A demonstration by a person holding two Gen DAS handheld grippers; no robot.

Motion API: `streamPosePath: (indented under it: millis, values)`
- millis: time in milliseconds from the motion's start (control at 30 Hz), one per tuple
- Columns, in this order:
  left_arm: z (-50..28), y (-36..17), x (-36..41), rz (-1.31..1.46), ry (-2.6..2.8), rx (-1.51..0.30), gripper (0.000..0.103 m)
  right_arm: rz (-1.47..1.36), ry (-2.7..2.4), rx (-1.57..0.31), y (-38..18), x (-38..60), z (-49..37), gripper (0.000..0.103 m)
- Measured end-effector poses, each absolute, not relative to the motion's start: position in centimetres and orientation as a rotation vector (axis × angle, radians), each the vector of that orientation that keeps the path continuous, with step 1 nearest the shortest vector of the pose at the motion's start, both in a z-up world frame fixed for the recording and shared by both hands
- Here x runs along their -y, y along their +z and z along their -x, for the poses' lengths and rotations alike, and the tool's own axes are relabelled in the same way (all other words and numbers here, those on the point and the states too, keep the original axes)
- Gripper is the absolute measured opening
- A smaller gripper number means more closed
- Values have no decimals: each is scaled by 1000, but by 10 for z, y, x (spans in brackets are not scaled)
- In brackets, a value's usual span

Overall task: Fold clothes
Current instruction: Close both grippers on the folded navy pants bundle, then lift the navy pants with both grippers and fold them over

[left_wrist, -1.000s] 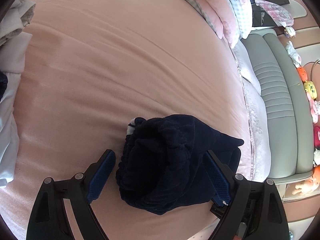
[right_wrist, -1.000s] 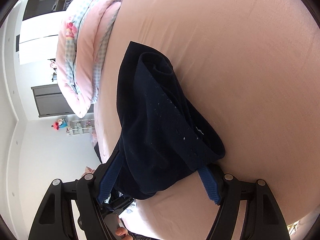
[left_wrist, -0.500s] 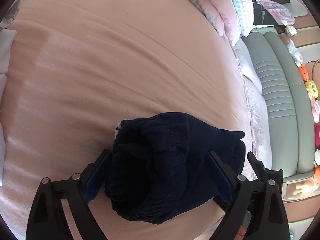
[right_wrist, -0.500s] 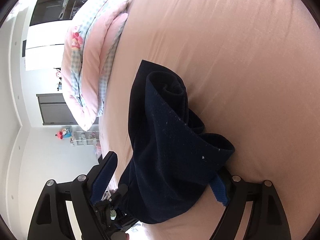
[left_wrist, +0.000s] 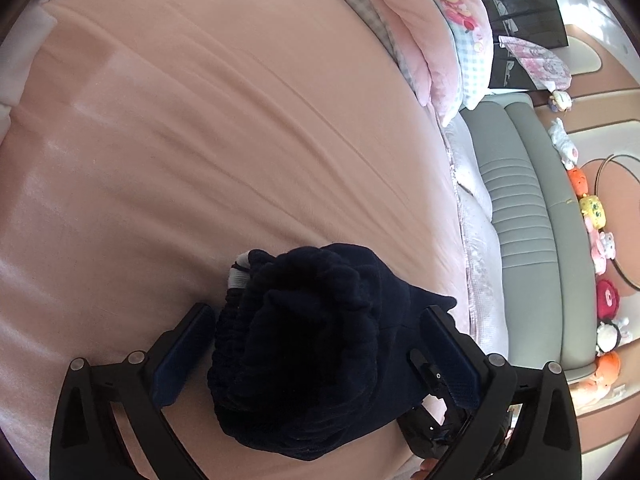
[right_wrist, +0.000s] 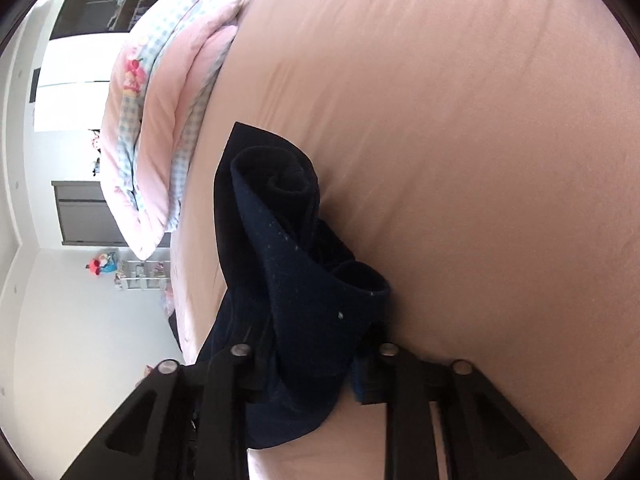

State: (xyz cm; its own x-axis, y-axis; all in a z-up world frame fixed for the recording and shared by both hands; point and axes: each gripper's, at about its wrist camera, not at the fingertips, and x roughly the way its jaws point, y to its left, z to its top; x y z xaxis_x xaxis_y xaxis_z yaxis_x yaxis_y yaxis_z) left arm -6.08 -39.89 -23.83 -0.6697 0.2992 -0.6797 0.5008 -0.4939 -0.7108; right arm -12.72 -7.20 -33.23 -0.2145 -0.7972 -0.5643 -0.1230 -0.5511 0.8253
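We see one dark navy garment [left_wrist: 312, 344], rolled into a bundle, lying near the bed's [left_wrist: 200, 140] side edge that faces the grey sofa [left_wrist: 532, 216]. Beyond it, the pink sheet runs wide and bare toward the folded quilt [left_wrist: 432, 40] at the far end. Our left gripper [left_wrist: 316, 352] straddles the bundle with jaws spread wide, both pads clear of the cloth. Our right gripper [right_wrist: 308, 368] is closing, its jaws pinching a fold of the garment [right_wrist: 296, 288]. Its pads are mostly buried in fabric. A white tag [left_wrist: 239, 276] peeks out, unreadable.
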Motion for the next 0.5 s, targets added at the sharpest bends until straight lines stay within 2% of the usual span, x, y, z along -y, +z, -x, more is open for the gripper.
streamPosePath:
  millis: [67, 133, 200, 233, 333, 500]
  values:
    - [70, -234, 392, -1287, -2315, -1386, 100, -1544, -1841, 1022, -329, 74, 127, 16]
    - [80, -228, 380, -1393, -2313, -1177, 90, -1539, -1885, 931, -323, 80, 127, 16]
    - [91, -223, 365, -1497, -2295, -916, 72, -1531, -1913, 846, -317, 86, 129, 16]
    - [97, -222, 357, -1539, -2294, -798, 71, -1526, -1922, 808, -315, 88, 130, 16]
    - [105, -222, 344, -1577, -2277, -640, 70, -1527, -1926, 722, -311, 91, 133, 16]
    - [115, -222, 343, -1624, -2208, -602, 71, -1508, -1955, 506, -300, 103, 134, 16]
